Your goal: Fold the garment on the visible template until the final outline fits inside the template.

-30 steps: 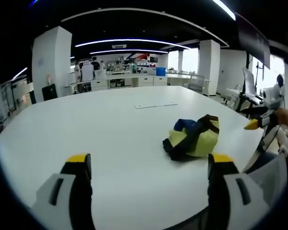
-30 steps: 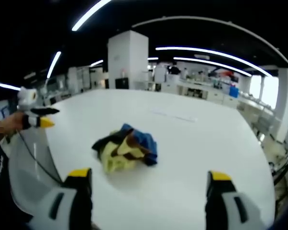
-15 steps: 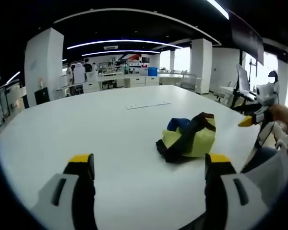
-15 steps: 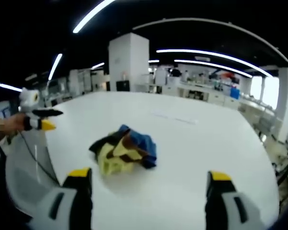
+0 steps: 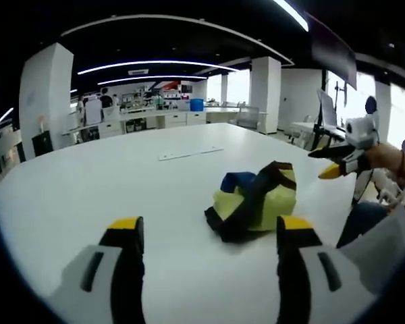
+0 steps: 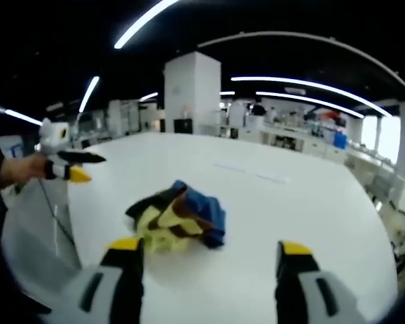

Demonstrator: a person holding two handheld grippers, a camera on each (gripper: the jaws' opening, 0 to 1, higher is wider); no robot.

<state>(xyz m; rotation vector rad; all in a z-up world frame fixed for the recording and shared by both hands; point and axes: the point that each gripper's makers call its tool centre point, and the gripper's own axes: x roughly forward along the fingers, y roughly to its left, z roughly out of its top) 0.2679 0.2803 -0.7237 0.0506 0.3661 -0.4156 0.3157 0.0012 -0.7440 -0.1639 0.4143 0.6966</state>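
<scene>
Left gripper view looks across a broad white desk toward a crumpled garment, a bundle of yellow-green, black and blue cloth lying in a heap just ahead and a little to the right of the left tongs. These tongs stand wide open with nothing between them, their yellow-tipped jaws rising from the bottom, short of the garment and not touching it. At the right edge the right tongs come in, held by a person's hand, out past the desk's edge and well apart from the garment. Beyond the bundle a thin pale outline, the template, lies flat on the desk; the garment sits on the near side of it, not on it.

In the right gripper view the same bundle lies between and beyond the right tongs, which gape wide and hold nothing (the blue part of the cloth faces right here). The template shows faintly farther back. The left tongs enter from the left, off the desk's edge; whether they touch anything cannot be told there. White pillars, ceiling light strips and workbenches stand behind.
</scene>
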